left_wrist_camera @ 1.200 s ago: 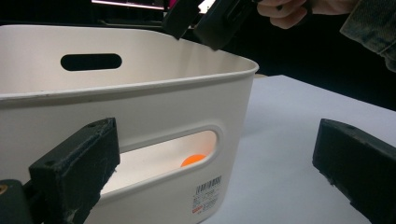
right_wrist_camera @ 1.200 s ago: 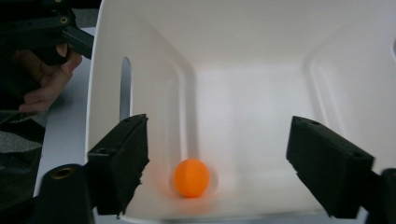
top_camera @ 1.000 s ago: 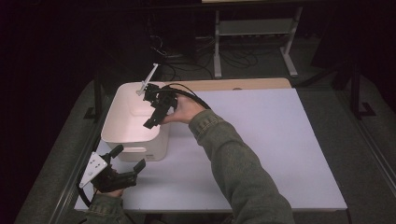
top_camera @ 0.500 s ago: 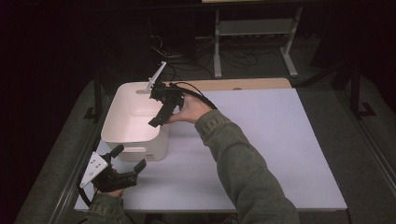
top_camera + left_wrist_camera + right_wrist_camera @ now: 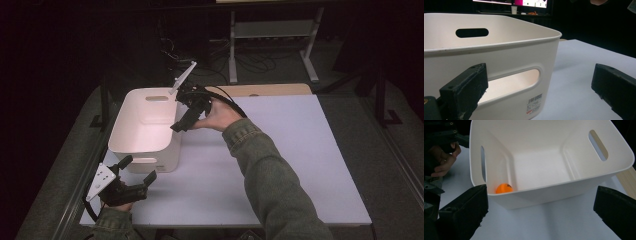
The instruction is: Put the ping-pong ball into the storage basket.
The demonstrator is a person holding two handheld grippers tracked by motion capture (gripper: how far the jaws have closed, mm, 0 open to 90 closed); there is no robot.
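Above the near-right rim of the white bin (image 5: pixel 145 125), the right gripper (image 5: pixel 189 116) holds its fingers spread wide with nothing between them, having just opened. An orange ball (image 5: pixel 504 188) lies on the bin's floor in a corner. At the bench's (image 5: pixel 280 150) front left corner the left gripper (image 5: pixel 131 176) rests with fingers wide apart and empty, facing the bin's slotted wall.
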